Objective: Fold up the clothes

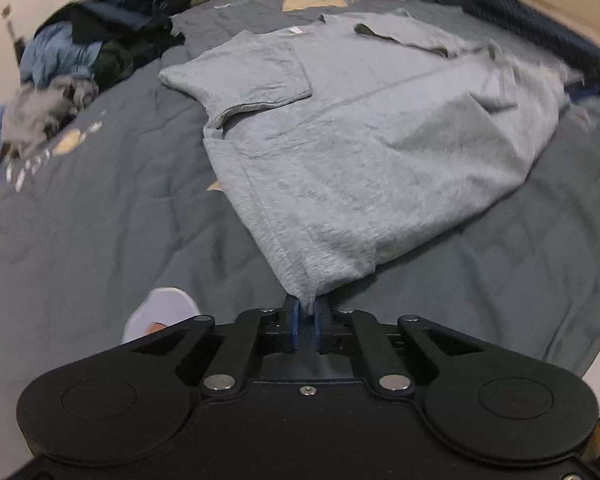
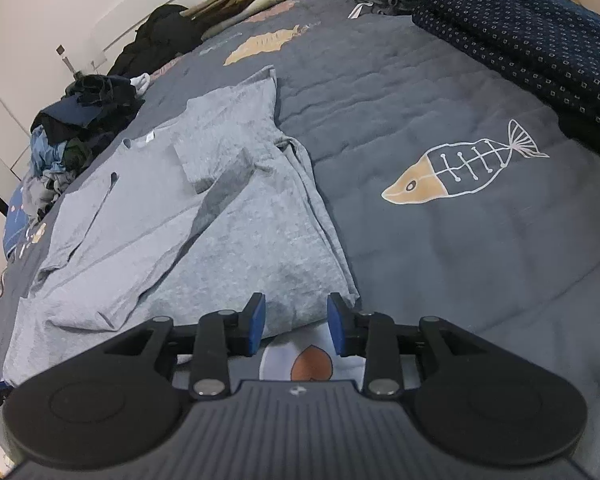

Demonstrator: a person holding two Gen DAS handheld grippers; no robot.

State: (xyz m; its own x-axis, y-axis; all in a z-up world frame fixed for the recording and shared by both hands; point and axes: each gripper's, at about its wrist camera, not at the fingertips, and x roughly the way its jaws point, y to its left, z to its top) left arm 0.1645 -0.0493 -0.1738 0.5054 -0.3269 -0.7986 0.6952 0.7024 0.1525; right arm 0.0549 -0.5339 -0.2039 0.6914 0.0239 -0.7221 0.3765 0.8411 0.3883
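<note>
- A bed with a dark grey quilt carries everything; a fish motif is printed on the quilt.
- A grey T-shirt lies spread on the quilt, one sleeve folded over its body.
- A heap of loose clothes sits at the far left edge of the bed.
- The left tool is pinched tight on the T-shirt's near hem corner.
- The right tool stands partly open, its blue pads apart over the T-shirt's other near corner, gripping nothing.
</note>
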